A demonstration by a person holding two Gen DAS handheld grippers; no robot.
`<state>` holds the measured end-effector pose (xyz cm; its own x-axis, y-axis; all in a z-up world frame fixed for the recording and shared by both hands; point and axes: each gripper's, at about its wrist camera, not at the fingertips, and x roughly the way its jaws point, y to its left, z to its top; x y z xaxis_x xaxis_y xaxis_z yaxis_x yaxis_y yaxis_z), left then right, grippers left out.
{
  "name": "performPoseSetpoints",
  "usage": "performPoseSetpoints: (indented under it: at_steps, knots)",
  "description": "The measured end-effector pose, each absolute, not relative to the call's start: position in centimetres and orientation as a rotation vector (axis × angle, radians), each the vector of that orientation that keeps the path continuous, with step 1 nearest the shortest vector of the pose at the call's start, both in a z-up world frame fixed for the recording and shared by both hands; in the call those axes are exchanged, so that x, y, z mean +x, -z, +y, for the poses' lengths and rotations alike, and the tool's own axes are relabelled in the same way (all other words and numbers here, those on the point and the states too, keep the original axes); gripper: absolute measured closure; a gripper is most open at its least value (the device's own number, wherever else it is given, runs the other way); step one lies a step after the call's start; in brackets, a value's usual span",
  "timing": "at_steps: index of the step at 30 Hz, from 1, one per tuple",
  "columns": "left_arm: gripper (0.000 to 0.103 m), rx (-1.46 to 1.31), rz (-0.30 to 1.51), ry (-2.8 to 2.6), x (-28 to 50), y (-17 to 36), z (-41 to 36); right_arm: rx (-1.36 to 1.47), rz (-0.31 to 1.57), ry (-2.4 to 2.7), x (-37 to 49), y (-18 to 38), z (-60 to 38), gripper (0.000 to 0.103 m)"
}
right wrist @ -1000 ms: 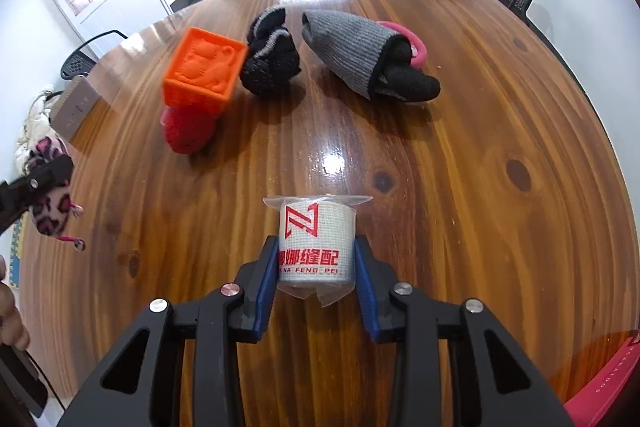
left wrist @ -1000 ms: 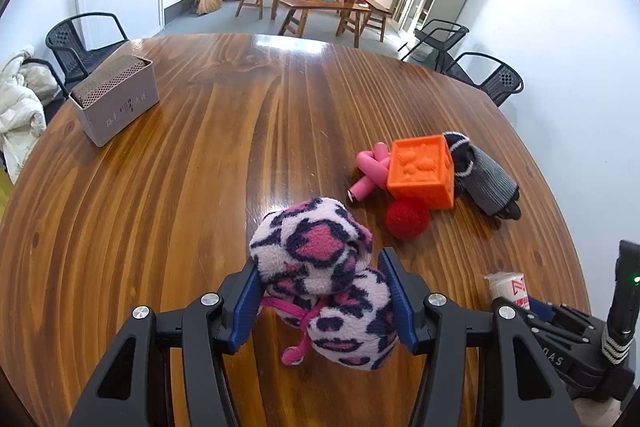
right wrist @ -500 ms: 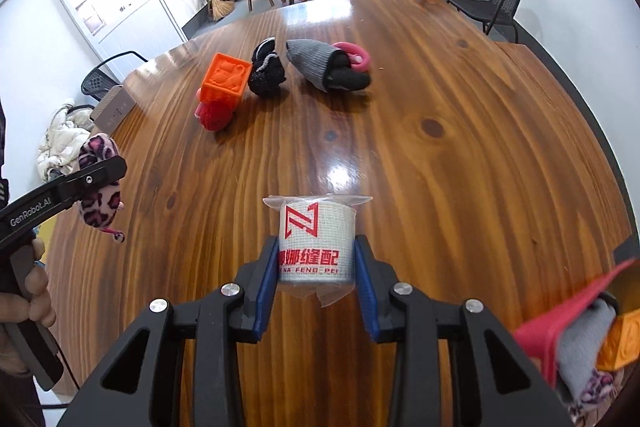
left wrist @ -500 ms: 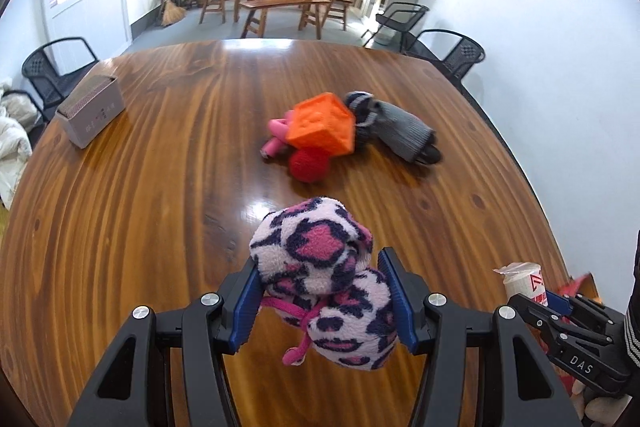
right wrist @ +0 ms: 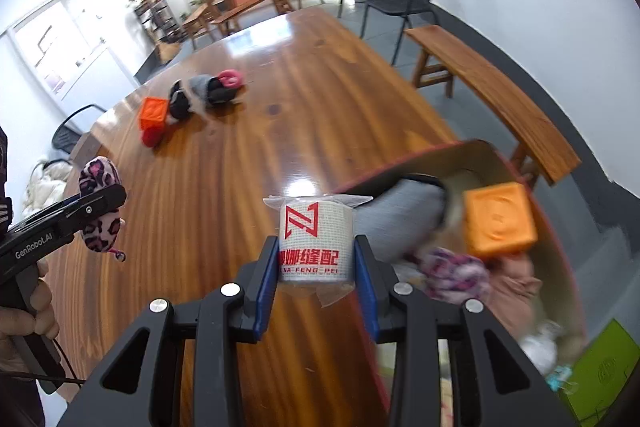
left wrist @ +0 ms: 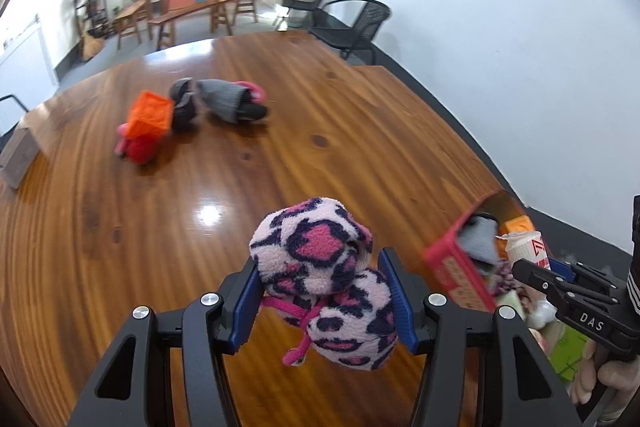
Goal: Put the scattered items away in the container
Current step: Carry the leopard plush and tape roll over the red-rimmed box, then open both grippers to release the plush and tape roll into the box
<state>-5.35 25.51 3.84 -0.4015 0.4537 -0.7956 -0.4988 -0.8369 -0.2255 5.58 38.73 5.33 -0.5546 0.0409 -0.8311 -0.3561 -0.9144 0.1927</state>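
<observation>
Red box (right wrist: 400, 163) now near; left hand-held gripper (left wrist: 320, 301) clamping leopard-print fleece (left wrist: 320, 267), right (right wrist: 316, 269) white wrapped roll (right wrist: 316, 241).

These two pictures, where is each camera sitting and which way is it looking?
Left wrist view: sits on the left gripper, looking down along it across the wooden table; it holds a leopard-print plush. A hand shows at right.
Right wrist view: sits on the right gripper, which holds a white roll at the box; a hand shows at left.
Shared: both see the orange cube, the table, and each other's gripper.
</observation>
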Motion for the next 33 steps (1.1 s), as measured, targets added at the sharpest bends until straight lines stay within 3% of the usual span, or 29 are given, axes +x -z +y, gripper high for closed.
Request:
performPoseSetpoints:
  at_steps: [21,22,25,28,30,33]
  knots:
    - [0.045,-1.09,0.264,-1.984,4.9,-5.4,44.1,-1.218,0.597,-2.419,17.2,-5.9,50.0,0.064]
    - [0.039,-1.098,0.267,-1.985,5.0,-5.4,44.5,-1.22,0.594,-2.424,17.4,-5.9,50.0,0.064]
    - [0.007,-1.144,0.259,-2.004,5.1,-5.1,45.2,-1.236,0.597,-2.445,17.6,-5.8,50.4,0.063]
    - [0.006,-1.147,0.229,-2.023,5.1,-5.5,45.1,-1.27,0.637,-2.472,17.7,-5.4,50.6,0.059]
    - [0.006,-1.141,0.22,-2.043,5.1,-5.8,44.8,-1.275,0.68,-2.476,17.9,-5.1,51.0,0.05]
    - [0.006,-1.142,0.201,-2.066,4.8,-6.2,44.0,-1.264,0.696,-2.477,18.1,-5.0,51.4,0.049]
